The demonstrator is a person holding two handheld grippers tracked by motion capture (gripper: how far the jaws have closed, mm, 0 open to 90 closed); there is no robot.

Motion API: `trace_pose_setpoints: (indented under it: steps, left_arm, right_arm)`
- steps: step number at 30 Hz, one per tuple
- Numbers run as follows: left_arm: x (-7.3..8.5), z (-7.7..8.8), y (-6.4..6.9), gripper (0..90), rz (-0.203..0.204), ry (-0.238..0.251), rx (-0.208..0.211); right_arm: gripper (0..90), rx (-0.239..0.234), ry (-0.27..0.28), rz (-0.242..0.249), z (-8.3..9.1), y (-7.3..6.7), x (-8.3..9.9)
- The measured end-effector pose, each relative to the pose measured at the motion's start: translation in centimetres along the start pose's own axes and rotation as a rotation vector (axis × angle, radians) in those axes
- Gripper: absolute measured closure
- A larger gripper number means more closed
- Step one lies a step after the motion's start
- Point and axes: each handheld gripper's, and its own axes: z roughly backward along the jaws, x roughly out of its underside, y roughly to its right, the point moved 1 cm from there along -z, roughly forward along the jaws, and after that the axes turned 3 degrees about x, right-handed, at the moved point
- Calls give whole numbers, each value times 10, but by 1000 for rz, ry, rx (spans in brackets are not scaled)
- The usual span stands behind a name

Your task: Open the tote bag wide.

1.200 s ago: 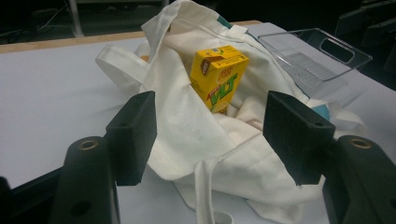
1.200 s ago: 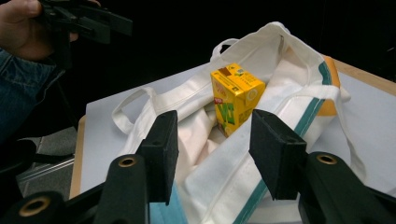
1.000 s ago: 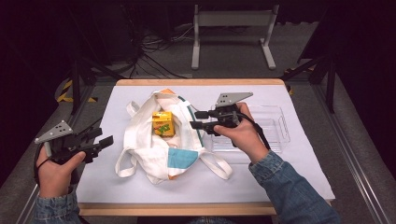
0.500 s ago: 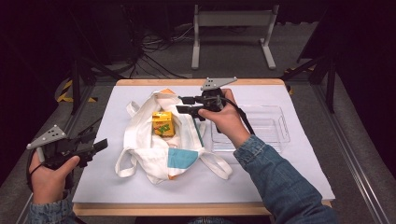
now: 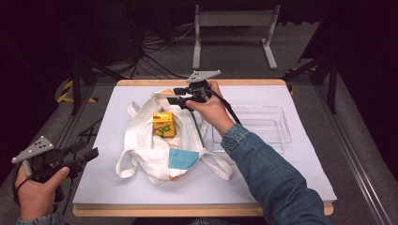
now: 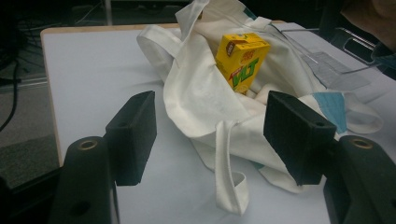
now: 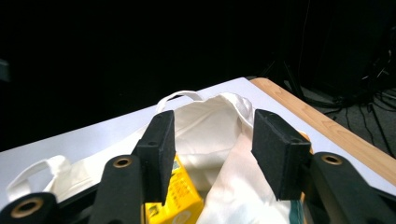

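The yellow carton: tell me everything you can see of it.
The carton is a small yellow drink box, cardboard by its look, with green lettering and a picture on its face. It stands tilted on the crumpled white bag, nested in its folds, intact and closed. Only the cloth touches it; the right tongs are apart from it.

Bare white surface (image 5: 108, 183) is left open along the left and near edges. The centre is occupied by a crumpled cream cloth tote bag (image 5: 155, 150) bearing an upright yellow drink carton (image 5: 164, 124); the right is occupied by a clear plastic tray (image 5: 263, 129).
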Motion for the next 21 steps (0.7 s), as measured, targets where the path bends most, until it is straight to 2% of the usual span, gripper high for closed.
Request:
trace_pose_setpoints:
  steps: [6, 14, 16, 18, 19, 20, 21]
  left_arm:
    - [4, 2, -3, 364, 10, -6, -5]
    - [4, -2, -5, 366, 13, -12, 1]
    - [4, -3, -6, 366, 14, -15, 3]
    - [4, -5, -7, 367, 17, -18, 7]
    - [4, -5, -7, 367, 17, -18, 7]
    - [5, -7, -9, 368, 16, -21, 9]
    - [5, -8, -9, 369, 14, -23, 9]
  right_arm:
    - [497, 32, -10, -1, -24, 11, 2]
    - [493, 59, -31, 63, -49, 17, 7]
    - [537, 68, -38, 76, -53, 17, 8]
    - [627, 64, -55, 78, -57, 18, 11]
    - [627, 64, -55, 78, -57, 18, 11]
    - [711, 62, -82, 79, -60, 19, 14]
    - [744, 57, -97, 77, -60, 20, 16]
